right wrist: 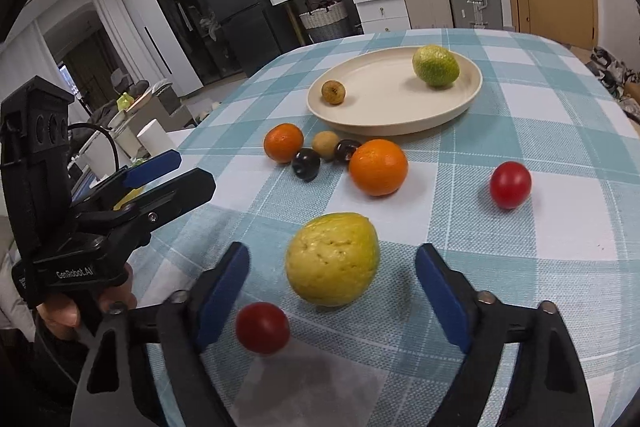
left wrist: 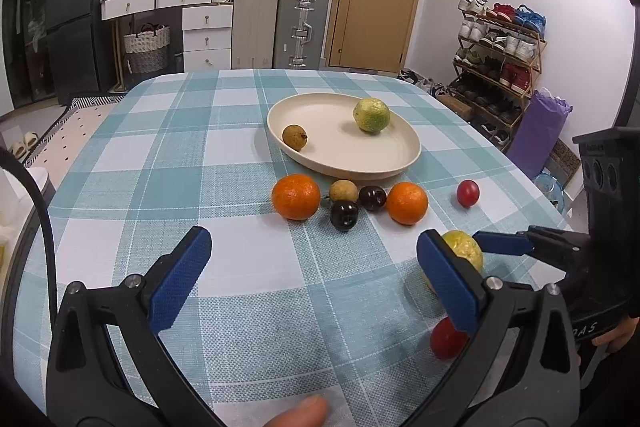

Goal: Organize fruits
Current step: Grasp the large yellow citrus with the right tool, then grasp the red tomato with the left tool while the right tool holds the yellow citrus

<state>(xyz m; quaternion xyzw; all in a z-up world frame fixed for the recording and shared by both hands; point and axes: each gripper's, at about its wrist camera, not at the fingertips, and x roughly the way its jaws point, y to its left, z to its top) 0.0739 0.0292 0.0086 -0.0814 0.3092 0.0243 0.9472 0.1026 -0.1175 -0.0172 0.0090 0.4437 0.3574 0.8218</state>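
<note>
A cream plate (left wrist: 400, 163) (right wrist: 400, 115) holds a green fruit (left wrist: 371, 115) (right wrist: 435, 66) and a small brown fruit (left wrist: 295, 137) (right wrist: 333, 92). In front of it lie two oranges (left wrist: 296, 196) (right wrist: 378, 167), two dark plums (left wrist: 344, 214) (right wrist: 306, 164), a brown fruit (left wrist: 343, 191) and a red tomato (left wrist: 468, 193) (right wrist: 511, 184). My right gripper (right wrist: 332, 287) is open, its pads on either side of a yellow fruit (right wrist: 332, 259) (left wrist: 466, 247), not touching it. A second red tomato (right wrist: 262, 327) (left wrist: 446, 339) lies by its left finger. My left gripper (left wrist: 312, 275) is open and empty above bare cloth.
The table has a teal checked cloth (left wrist: 240, 155). Its left edge drops to the floor (left wrist: 60, 135). A shoe rack (left wrist: 500, 59) and a purple bag (left wrist: 540, 131) stand to the right. Suitcases (left wrist: 280, 27) and drawers (left wrist: 206, 35) stand behind.
</note>
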